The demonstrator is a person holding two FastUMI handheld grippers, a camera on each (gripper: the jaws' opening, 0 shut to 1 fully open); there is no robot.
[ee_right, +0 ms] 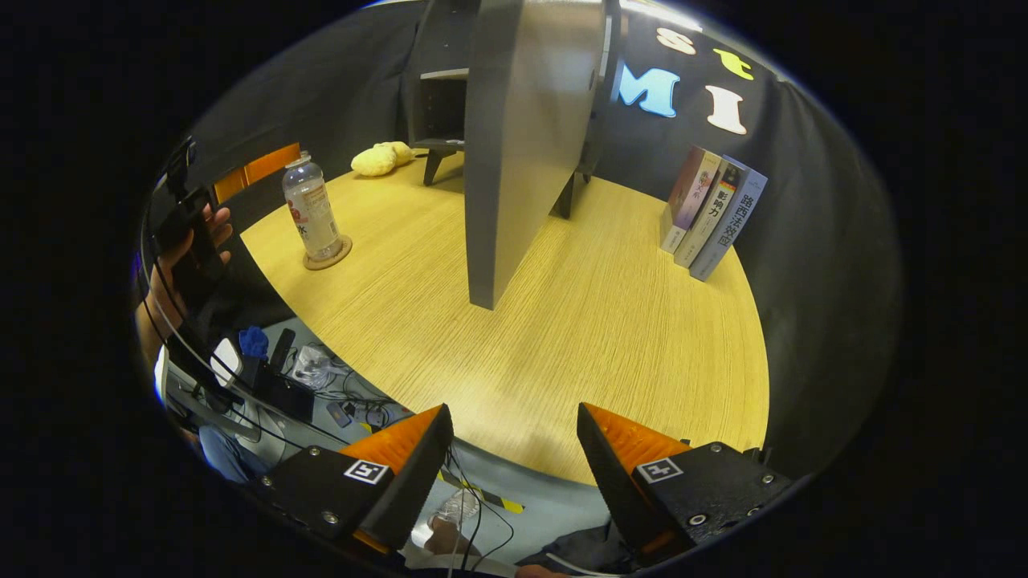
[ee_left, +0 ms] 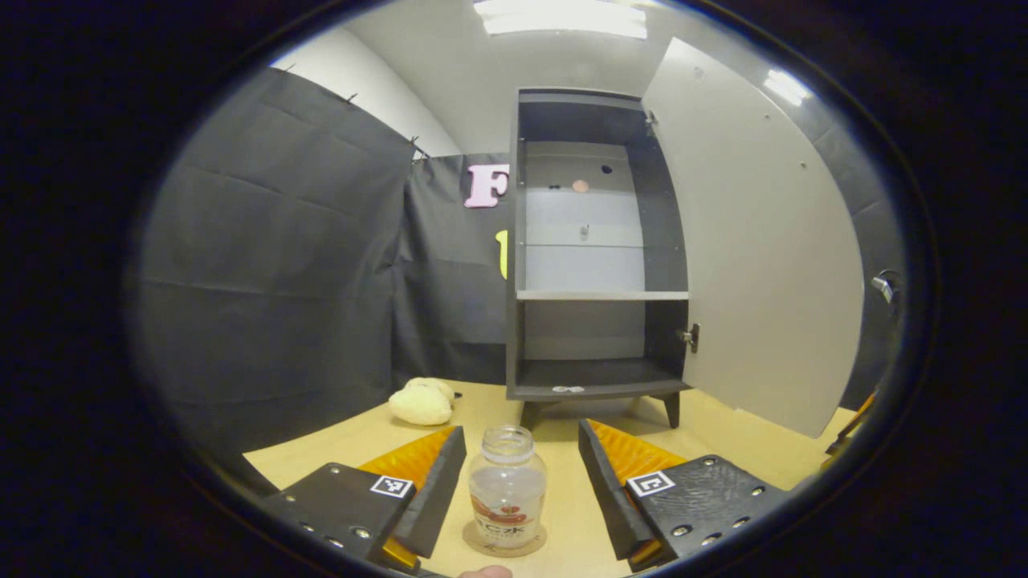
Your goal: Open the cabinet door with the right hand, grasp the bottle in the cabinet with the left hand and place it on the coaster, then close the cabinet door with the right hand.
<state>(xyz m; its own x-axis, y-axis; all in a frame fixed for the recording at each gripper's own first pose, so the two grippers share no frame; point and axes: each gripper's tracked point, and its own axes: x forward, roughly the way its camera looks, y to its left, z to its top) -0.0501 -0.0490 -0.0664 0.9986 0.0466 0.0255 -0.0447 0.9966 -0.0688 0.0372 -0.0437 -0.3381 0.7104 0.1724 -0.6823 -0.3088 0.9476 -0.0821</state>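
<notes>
1. Nearest to me, my left gripper [ee_left: 522,474] stands spread wide, its fingers either side of the bottle [ee_left: 507,487] with a gap on both sides, holding nothing.
2. That clear, capless bottle stands upright on the round coaster [ee_left: 504,547] on the wooden table [ee_left: 562,498].
3. My right gripper [ee_right: 514,453] is likewise spread wide and empty, hanging over the table's near edge, well apart from the door.
4. From the right gripper view, the bottle on its coaster sits near the table's left edge, beside a hand [ee_right: 189,249] holding the other tool.
5. Farther on, the cabinet door [ee_left: 755,241] is swung fully open.
6. Behind it the cabinet [ee_left: 594,241] shows bare shelves.
7. A yellow plush toy [ee_left: 422,401] lies left of the cabinet; three books [ee_right: 711,213] lean against the wall.
</notes>
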